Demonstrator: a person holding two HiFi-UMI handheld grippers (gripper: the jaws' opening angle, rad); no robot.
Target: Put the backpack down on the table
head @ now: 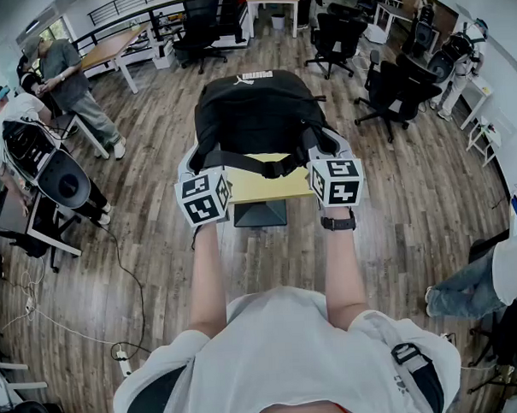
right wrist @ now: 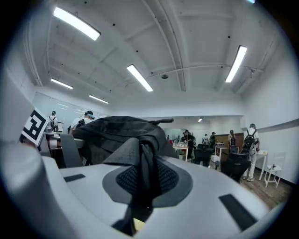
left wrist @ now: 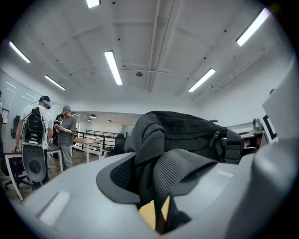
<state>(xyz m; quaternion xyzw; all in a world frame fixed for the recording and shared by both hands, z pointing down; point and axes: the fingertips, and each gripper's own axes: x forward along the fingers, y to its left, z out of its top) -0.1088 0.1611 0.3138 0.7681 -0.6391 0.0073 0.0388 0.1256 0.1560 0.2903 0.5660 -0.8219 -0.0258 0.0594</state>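
Looking down from the head view, the backpack [head: 254,116] sits out in front of the person at arm's length, directly over a small yellow-topped table [head: 254,187]. It hides most of the tabletop, and only the near strip shows. The left gripper [head: 204,165] and right gripper [head: 323,154] are at its near corners, one on each side, with a dark strap [head: 255,165] and its buckle running between them. From this angle I cannot tell whether the bag's underside is resting on the table or hanging just above it. My judgement is that the carry to the table is done, and what is left is settling the weight and letting go

The left gripper view shows its jaws clamped on a ribbed webbing strap [left wrist: 180,170] bunched with dark fabric. The backpack rises just beyond, and a sliver of yellow tabletop shows low in the gap

The right gripper view shows its jaws squeezed close together on a narrow fold of black strap material [right wrist: 145,168], with the pack humped just behind it

The bag is black, soft and rounded, fairly full, with a zip line along its side. It keeps its shape and does not sag, and its straps look taut toward both grips, which suggests they may be bearing some load
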